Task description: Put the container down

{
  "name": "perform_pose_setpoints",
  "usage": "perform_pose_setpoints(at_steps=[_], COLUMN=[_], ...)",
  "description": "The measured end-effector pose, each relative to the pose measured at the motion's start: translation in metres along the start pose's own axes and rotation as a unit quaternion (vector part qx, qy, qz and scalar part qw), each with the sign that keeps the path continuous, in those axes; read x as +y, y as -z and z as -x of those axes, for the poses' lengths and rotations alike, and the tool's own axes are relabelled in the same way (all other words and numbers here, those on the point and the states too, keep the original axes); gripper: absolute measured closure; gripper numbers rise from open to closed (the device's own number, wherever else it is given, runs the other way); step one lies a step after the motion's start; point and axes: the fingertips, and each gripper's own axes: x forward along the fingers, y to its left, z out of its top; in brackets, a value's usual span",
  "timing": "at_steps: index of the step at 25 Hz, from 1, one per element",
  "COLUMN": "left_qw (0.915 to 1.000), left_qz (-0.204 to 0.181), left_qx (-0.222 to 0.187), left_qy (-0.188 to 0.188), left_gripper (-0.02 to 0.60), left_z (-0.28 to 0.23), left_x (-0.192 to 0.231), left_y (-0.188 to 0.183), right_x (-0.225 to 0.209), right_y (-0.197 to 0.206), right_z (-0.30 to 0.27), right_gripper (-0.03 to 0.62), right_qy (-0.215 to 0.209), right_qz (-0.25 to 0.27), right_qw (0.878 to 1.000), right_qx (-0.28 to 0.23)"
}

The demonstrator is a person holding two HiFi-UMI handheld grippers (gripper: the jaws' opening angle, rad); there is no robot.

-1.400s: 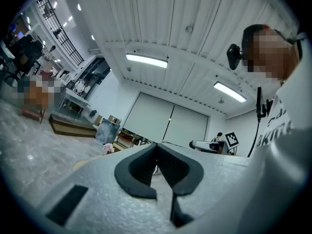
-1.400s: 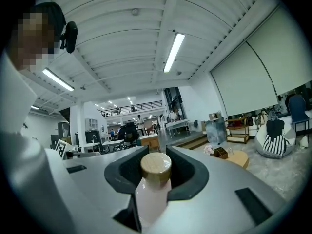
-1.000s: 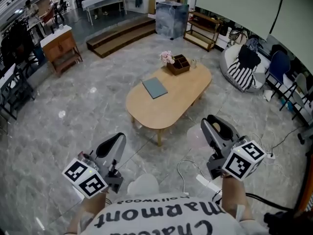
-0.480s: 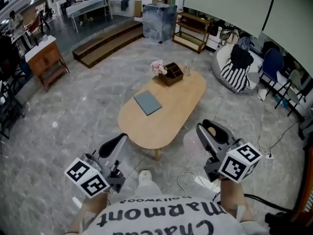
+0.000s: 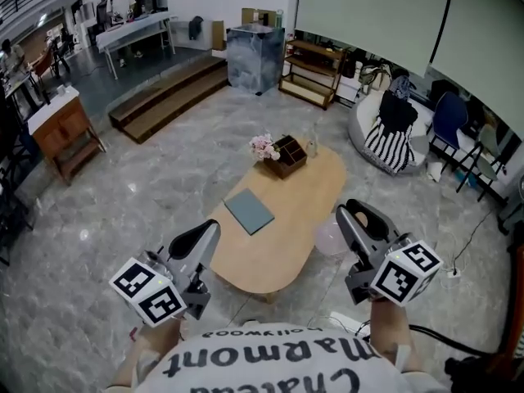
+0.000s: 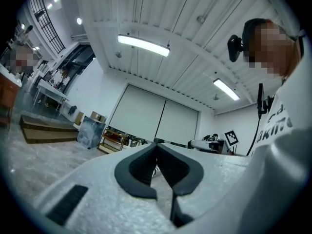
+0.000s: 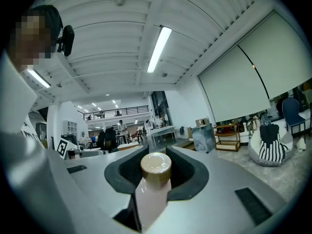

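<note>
The right gripper view shows the right gripper [image 7: 157,152] holding a pale pink container with a round tan cap [image 7: 152,199]. The two dark fingers [image 7: 187,172] press on it from both sides. The cap sits up near the finger tips. The pink body runs back between the fingers toward the camera.

In the left gripper view, the left gripper [image 6: 157,146] has its dark fingers [image 6: 139,167] closed together. The tips touch. Nothing is between them.

From the head view, both grippers are held out in front of the person, well apart from each other. The left gripper [image 5: 201,240] is on one side and the right gripper [image 5: 360,219] is on the other. A light brown oval wooden table [image 5: 286,244] stands just ahead of the finger tips, between the two grippers. The container is up in the air in the right fingers, beside the near end of the table and not resting on it.

A flat grey-blue book [image 5: 249,210] lies on the table, ahead of the left fingers. Farther off, at the far end of the table, are a dark brown box with small parts inside [image 5: 286,155] and a bunch of pink flowers [image 5: 264,146] just beside it. The table stands on a shiny grey stone floor [image 5: 147,187].
</note>
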Motion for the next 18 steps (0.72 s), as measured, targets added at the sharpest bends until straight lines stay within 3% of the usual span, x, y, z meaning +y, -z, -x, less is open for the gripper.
perform_pose_setpoints(at_steps=[10, 15, 18], left_qw=[0.9978, 0.9967, 0.9961], left_qz=[0.031, 0.032, 0.048], left_qx=[0.024, 0.071, 0.069], left_qy=[0.052, 0.026, 0.026], left_gripper=[0.566, 0.566, 0.566], left_z=[-0.046, -0.065, -0.078], left_x=[0.043, 0.070, 0.080], left_y=[0.019, 0.044, 0.048], right_x=[-0.020, -0.038, -0.057], right_y=[0.027, 0.036, 0.040], right_z=[-0.050, -0.073, -0.087], right_gripper=[0.482, 0.482, 0.482], right_qy=[0.012, 0.011, 0.007], right_qz=[-0.022, -0.032, -0.038], right_qw=[0.999, 0.999, 0.998], right_qx=[0.026, 0.036, 0.042])
